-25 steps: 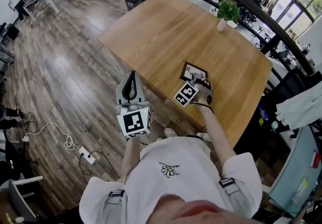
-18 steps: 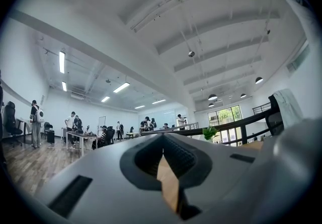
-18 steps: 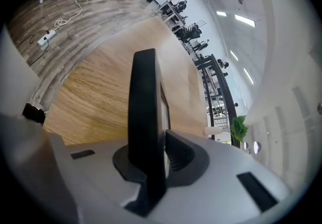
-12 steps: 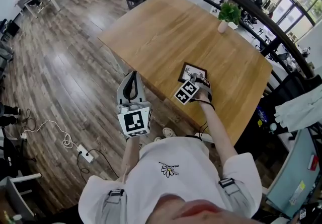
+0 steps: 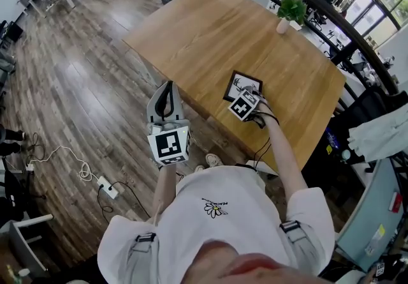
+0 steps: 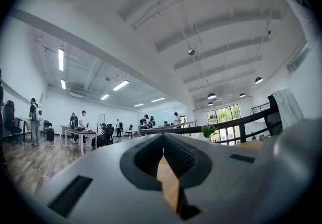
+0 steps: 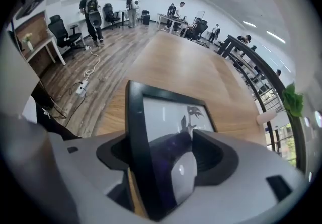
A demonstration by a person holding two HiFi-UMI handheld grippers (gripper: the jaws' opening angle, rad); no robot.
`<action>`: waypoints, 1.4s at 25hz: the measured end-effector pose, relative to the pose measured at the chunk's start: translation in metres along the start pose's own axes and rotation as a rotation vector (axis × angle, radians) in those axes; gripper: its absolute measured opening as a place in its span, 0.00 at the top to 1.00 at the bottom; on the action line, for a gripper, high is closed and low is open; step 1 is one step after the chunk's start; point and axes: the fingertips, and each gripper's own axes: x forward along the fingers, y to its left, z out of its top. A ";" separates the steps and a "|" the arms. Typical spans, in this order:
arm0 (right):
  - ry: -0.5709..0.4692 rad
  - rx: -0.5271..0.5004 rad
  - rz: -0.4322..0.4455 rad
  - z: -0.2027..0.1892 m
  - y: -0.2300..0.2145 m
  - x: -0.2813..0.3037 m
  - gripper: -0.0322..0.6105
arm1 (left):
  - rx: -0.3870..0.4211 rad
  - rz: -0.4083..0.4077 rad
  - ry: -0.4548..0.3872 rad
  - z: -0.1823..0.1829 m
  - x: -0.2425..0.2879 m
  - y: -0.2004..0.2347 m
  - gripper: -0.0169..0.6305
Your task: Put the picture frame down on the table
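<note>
While the picture frame [image 5: 243, 85] sits on the tabletop [image 5: 204, 27] close to the person's edge, its near end reaches back between the jaws of the right tool [image 5: 251, 94]. That is the relation the next move turns on. In the right gripper view the frame runs straight away from the tool, its black border just beside the left jaw and its glass facing the right pad. The jaws have just been opening and stand wide, with the frame between them but neither pad visibly pressing on it. Whether it lies fully flat I cannot tell. Pulling back along the frame's length, not across it, looks safest. The left tool [image 5: 167, 87], jaws together on nothing, hangs over the floor, well apart.
</note>
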 end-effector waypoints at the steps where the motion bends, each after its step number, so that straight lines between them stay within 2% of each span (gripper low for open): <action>1: -0.010 0.002 0.019 0.001 0.001 0.000 0.45 | 0.000 -0.001 -0.001 0.000 0.000 -0.001 0.95; 7: -0.072 0.059 0.102 0.005 0.009 0.004 0.40 | 0.004 -0.005 0.010 -0.005 0.000 -0.005 0.95; 14: -0.012 0.027 0.171 -0.011 0.018 0.030 0.37 | 0.014 -0.005 0.025 -0.009 -0.001 -0.008 0.95; 16: 0.015 0.117 0.205 -0.015 0.019 0.029 0.37 | 0.018 -0.003 0.027 -0.010 0.000 -0.008 0.95; 19: -0.019 0.253 0.223 -0.015 0.016 0.027 0.37 | 0.023 0.002 0.031 -0.011 0.000 -0.006 0.95; 27: -0.041 0.199 0.207 -0.013 0.016 0.025 0.37 | 0.026 0.002 0.039 -0.014 0.003 -0.005 0.95; 29: -0.075 0.179 0.181 -0.003 0.008 0.018 0.37 | 0.026 -0.002 0.039 -0.014 0.003 -0.006 0.95; 31: -0.155 0.191 0.128 0.018 -0.010 0.004 0.37 | 0.026 -0.004 0.033 -0.011 0.004 -0.006 0.95; 35: -0.429 0.316 0.039 0.082 -0.059 -0.055 0.37 | 0.029 -0.010 0.022 -0.006 0.005 -0.009 0.95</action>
